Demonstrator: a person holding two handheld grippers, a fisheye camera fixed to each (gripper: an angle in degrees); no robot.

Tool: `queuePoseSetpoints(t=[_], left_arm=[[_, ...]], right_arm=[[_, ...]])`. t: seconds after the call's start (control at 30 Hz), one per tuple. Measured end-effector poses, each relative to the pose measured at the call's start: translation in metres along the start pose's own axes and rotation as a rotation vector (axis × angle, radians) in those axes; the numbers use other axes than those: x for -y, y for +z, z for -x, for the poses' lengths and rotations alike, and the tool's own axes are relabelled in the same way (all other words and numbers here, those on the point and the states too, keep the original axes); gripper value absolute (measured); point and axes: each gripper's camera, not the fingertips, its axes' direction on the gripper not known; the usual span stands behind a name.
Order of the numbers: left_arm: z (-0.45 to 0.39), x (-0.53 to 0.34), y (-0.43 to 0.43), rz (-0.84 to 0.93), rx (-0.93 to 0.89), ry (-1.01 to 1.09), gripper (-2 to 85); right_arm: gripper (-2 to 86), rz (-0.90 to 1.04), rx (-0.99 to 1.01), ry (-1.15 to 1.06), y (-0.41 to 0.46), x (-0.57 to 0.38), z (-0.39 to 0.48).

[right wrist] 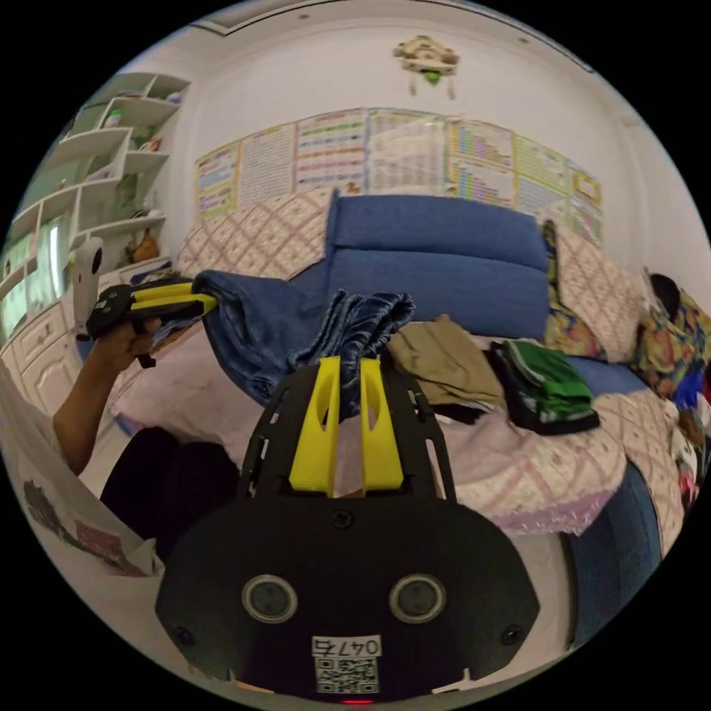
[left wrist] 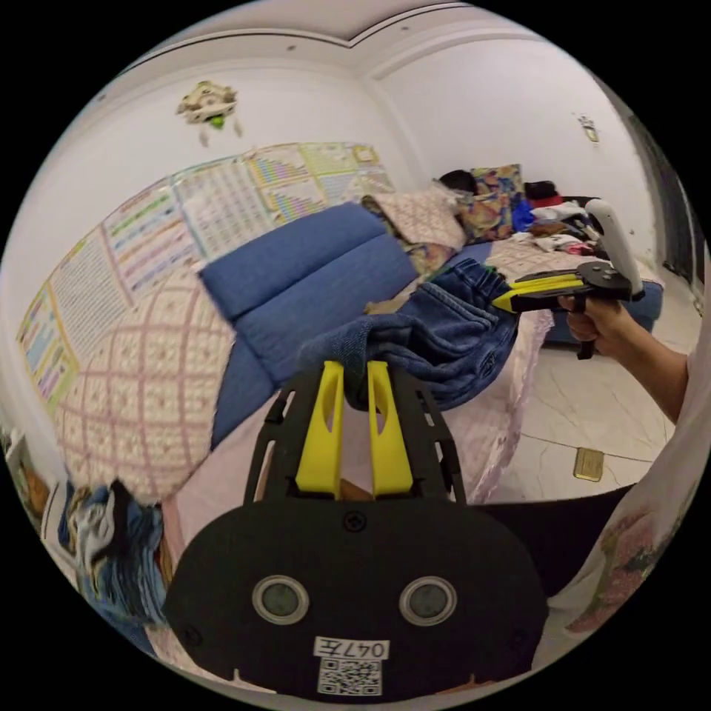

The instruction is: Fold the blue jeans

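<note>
- Blue denim: the blue jeans (left wrist: pixel 437 326), bunched and slung in the air between the two grippers, above the pink-checked cover of the sofa (right wrist: pixel 444 244).
- Left gripper (left wrist: pixel 355 370): yellow jaws drawn together on a denim edge at the near end of the jeans; in the right gripper view it (right wrist: pixel 204 300) appears held in a hand (right wrist: pixel 122 337), out from the sofa's front edge.
- Right gripper (right wrist: pixel 349 366): jaws closed on a gathered fold of denim at the jeans' other end; in the left gripper view it (left wrist: pixel 511 300) clamps the elastic waistband.
- Olive garment (right wrist: pixel 444 359) and green garment (right wrist: pixel 544 381): lying on the sofa seat, beyond the jeans.
- Step in hand, as judged: lifting and spreading the jeans before any fold; no crease is set yet.
- Next move, as judged: pull the two ends apart until the cloth hangs flat, then lower it onto a bare part of the sofa cover, well away from the other garments.
</note>
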Motion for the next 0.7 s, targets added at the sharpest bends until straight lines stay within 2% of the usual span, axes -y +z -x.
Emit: queuePoseSetpoints(t=[0.17,0.37,0.5,0.6,0.67,0.7], left_arm=[[-0.056,0.060,0.118,-0.059,-0.179,0.077,5.1],[-0.108,0.137,0.232,-0.090,-0.238,0.153,5.2],[-0.129,0.220,0.293,-0.144,-0.234,0.190,5.3],[-0.146,0.288,0.348,-0.171,-0.174,0.200,6.2],[-0.158,0.312,0.408,0.045,-0.046,0.165,9.1],[-0.160,0.310,0.419,0.094,-0.025,0.161,10.1]], right_arm=[[0.5,-0.088,-0.262,0.146,-0.108,-0.040,-0.180],[0.3,-0.180,-0.413,0.297,-0.158,-0.068,-0.363],[0.1,-0.306,-0.481,0.432,-0.158,-0.086,-0.455],[0.1,-0.420,-0.528,0.597,-0.124,-0.103,-0.534],[0.2,-0.465,-0.612,0.723,-0.071,-0.125,-0.589],[0.3,-0.448,-0.646,0.746,-0.053,-0.132,-0.601]])
